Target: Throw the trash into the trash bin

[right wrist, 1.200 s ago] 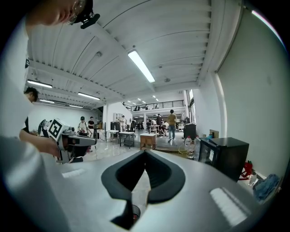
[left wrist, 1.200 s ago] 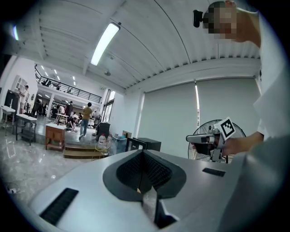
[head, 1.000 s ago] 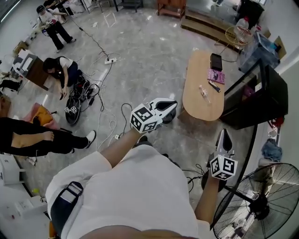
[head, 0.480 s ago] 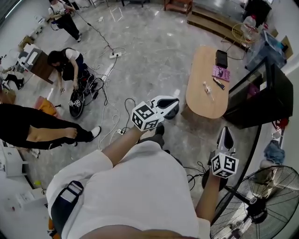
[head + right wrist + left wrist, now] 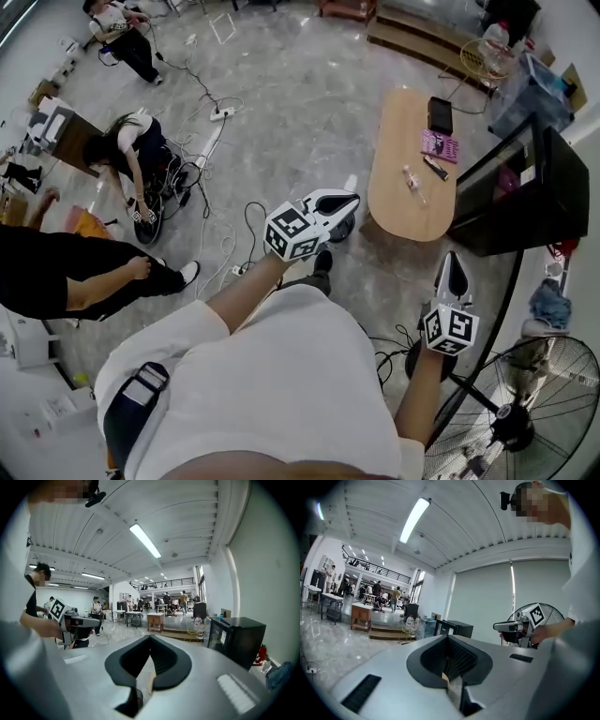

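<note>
1. Closing in: the wearer's dark shoe (image 5: 322, 261) now sits nearer the oval surface (image 5: 403, 211) than a second ago. Judged as walk-up only, with no pickup begun.
2. Left claw (image 5: 352, 200), just off the surface's near end: clenched, empty, as before.
3. Right claw (image 5: 452, 264), off the surface's near right side: clenched, empty, as before.
4. Trash: probably the small pale item (image 5: 410, 180) mid-surface, untouched.
5. Trash bin: probably the dark round container (image 5: 342, 229) on the floor at the surface's near end.

No legible text or labels
</note>
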`<state>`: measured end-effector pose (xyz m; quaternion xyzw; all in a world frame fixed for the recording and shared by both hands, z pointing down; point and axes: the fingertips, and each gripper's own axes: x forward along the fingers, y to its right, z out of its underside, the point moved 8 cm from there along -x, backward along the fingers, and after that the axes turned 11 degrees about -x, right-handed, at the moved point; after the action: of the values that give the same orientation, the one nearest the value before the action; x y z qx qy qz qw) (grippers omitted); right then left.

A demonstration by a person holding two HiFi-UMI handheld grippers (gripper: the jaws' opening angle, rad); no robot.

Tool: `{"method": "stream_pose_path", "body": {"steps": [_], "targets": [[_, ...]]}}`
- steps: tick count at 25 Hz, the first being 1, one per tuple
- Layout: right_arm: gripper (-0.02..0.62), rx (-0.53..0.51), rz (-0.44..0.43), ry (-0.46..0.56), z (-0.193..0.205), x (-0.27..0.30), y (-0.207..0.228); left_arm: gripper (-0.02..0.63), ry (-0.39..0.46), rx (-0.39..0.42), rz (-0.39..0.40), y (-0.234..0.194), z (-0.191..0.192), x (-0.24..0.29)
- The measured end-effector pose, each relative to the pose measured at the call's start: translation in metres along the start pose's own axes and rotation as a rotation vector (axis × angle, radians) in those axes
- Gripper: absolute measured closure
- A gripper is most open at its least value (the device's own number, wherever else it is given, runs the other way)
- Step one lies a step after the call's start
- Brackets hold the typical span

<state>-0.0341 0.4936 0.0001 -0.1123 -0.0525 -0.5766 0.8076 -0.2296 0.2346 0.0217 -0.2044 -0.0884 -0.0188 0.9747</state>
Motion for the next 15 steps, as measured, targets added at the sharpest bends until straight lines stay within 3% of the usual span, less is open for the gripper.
{"method": "stream_pose_path", "body": {"steps": [15], "targets": [[0.584, -0.002, 0.031, -0.065, -0.013, 0.139, 0.009, 0.600, -0.073, 0.033, 0.081, -0.114, -0.044, 0.076]]}}
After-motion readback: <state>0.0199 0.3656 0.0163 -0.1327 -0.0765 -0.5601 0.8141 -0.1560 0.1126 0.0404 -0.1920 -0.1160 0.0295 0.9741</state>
